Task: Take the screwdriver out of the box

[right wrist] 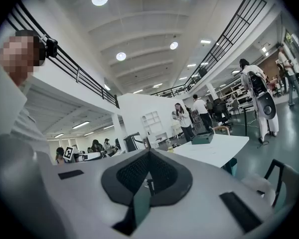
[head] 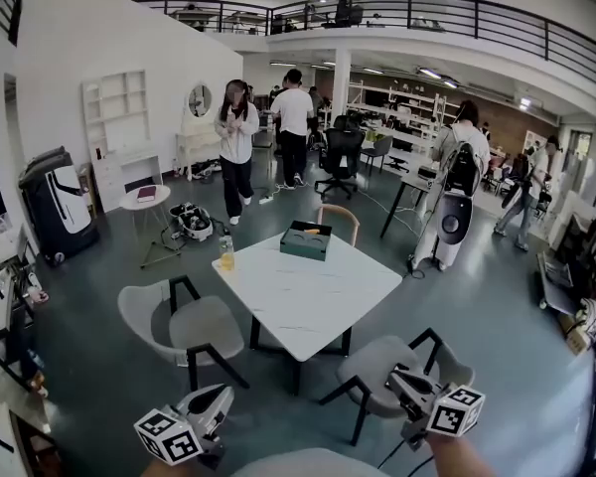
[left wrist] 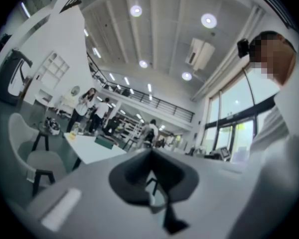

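Screwdriver not visible in any view; judged to be inside the dark green box, which is the only box in sight. The box sits on the white counter, toward the edge farthest from the person. A yellow bottle stands left of the box, near it. I can't tell whether the box top is open or lidded.

Both tools are well short of the box, held low on its near side. Left tool: jaws together, nothing between them. Right tool: the same, jaws closed and empty. Two grey chairs stand between the tools and the box; the nearer one is just ahead of the right tool.

The step in hand is judged to be the approach. To do it well:
- walk round the chairs and up to the box's side of the counter
- tip both tools down toward the box, since they now aim high
- spread the jaws before going in
- steady the box with one tool so it doesn't slide while the other pulls.

The head view alone shows the box top, the chairs and how far off both tools are. The left gripper view shows the left tool with its tips meeting, mostly ceiling, and the box small and side-on. The right gripper view shows the right tool with its tips meeting and the box in profile, with no view inside it.
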Motion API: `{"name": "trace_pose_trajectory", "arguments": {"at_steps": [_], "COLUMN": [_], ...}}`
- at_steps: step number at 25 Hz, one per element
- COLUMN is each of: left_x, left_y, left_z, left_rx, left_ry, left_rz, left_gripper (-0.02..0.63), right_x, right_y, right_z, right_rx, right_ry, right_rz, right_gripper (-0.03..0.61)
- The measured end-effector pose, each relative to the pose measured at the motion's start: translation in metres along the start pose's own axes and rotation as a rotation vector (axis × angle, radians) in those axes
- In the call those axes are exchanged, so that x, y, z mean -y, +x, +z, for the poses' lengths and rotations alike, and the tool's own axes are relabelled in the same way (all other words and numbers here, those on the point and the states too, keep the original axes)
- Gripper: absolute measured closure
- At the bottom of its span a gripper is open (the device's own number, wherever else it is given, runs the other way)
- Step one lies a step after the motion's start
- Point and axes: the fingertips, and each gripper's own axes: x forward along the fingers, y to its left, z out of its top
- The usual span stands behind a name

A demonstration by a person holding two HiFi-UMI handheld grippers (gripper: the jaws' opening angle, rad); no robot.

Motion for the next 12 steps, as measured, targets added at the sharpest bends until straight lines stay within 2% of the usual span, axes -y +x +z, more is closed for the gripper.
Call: {"name": "trace_pose_trajectory", "arguments": {"at_steps": [3,7,12], "left_x": [0.008,0.018,0.035], "left_y": [0.007,0.018,0.034], "left_z": [-0.001,0.0,-0.009], "left_rx": [0.003,0.01,0.014], "left_ry": [0.003,0.011,0.007], "left_rz": [0.008,0.016,0.029], "left_gripper": [0.611,0.611,0.611], "right_x": [0.008,0.02,0.037], "right_y": [-0.008,-0.019,-0.038], "right_z": [0.005,0.018,0.017], "right_rx": [0.003,0.043,0.031], "right_ry": [0.016,0.11,0.111], "right_rz": [0.007,0.019,0.036], "right_gripper": [0.572,0.571,0.571]}}
